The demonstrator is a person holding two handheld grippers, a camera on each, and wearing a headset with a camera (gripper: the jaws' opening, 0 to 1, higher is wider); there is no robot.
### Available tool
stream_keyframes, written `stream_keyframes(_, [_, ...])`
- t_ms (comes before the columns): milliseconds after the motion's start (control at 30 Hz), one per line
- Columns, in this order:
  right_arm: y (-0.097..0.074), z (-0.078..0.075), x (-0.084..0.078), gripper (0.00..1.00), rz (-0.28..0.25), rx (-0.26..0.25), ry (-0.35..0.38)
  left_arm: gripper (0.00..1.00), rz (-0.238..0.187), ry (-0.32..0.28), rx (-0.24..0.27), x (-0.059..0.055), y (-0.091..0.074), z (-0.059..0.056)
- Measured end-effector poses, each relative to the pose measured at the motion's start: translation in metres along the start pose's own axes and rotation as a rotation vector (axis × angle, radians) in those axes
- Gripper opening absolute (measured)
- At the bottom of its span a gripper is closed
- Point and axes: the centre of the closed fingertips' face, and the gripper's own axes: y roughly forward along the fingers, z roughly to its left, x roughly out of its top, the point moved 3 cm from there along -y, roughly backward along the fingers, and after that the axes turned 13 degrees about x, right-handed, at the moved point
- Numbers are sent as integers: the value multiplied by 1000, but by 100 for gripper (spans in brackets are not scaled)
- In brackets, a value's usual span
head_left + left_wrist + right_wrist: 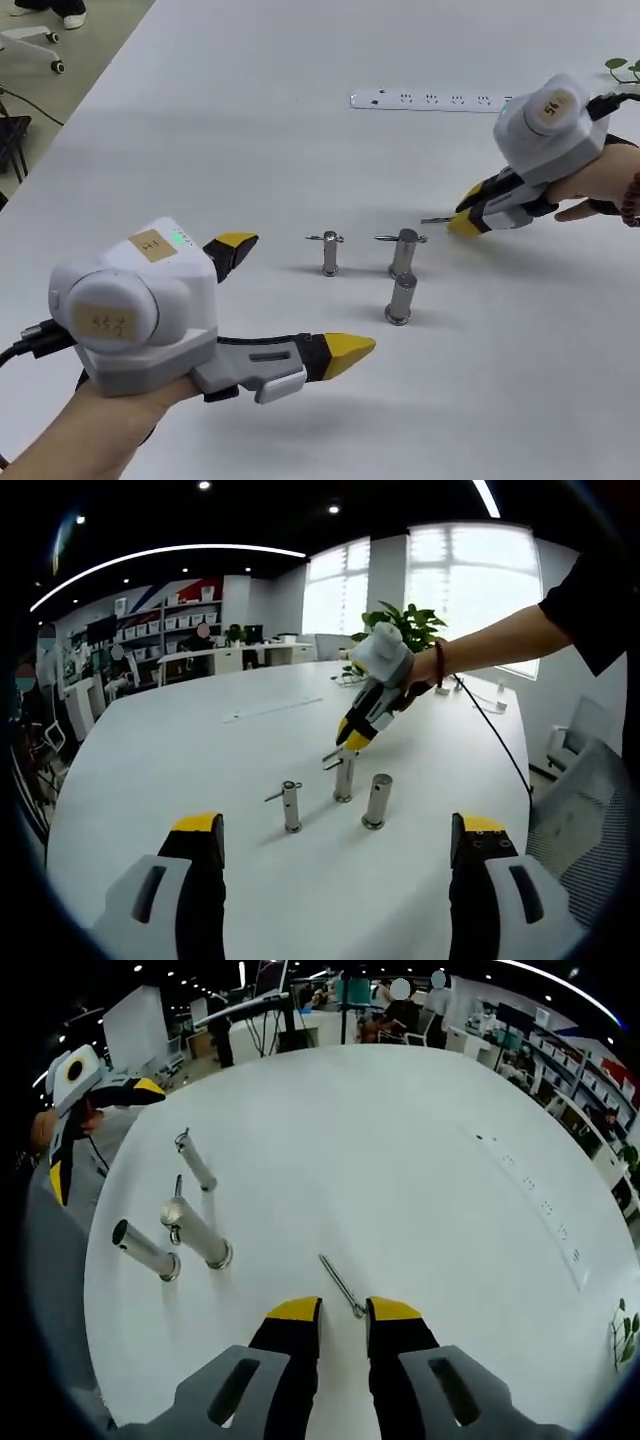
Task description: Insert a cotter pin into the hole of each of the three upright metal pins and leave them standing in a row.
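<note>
Between the right gripper's (343, 1312) narrowed yellow-tipped jaws, the thin wire cotter pin's (338, 1280) gripped end is hidden; its free end points toward the three upright metal pins (400, 298), near the rear one; two carry cross-wires, fine detail unreadable; left gripper (295, 297) gapes wide, holding nothing, beside them.

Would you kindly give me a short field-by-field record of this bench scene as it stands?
left gripper: open, empty, near the pins
right gripper: shut on a cotter pin
left pin: upright, cotter fitted through its top
rear pin: upright, cotter fitted through its top
front pin: upright, no cotter in it
table: white
power strip: lying flat beyond the pins
</note>
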Motion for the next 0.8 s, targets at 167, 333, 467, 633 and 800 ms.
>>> stream_keyframes(167, [1, -1, -2, 11, 22, 3, -5, 92, 11, -5, 8, -3, -1, 2])
stream_keyframes(333, [1, -1, -3, 8, 44, 6, -20, 91, 14, -6, 2, -4, -1, 2])
stream_keyframes(467, [3, 1, -2, 4, 64, 10, -30, 91, 13, -5, 1, -4, -2, 2])
stream_keyframes(633, [3, 3, -2, 0, 107, 10, -66, 91, 18, -4, 4, -4, -3, 4])
stream_keyframes(800, [2, 4, -4, 0, 151, 15, -109, 91, 18, -2, 5, -4, -3, 5])
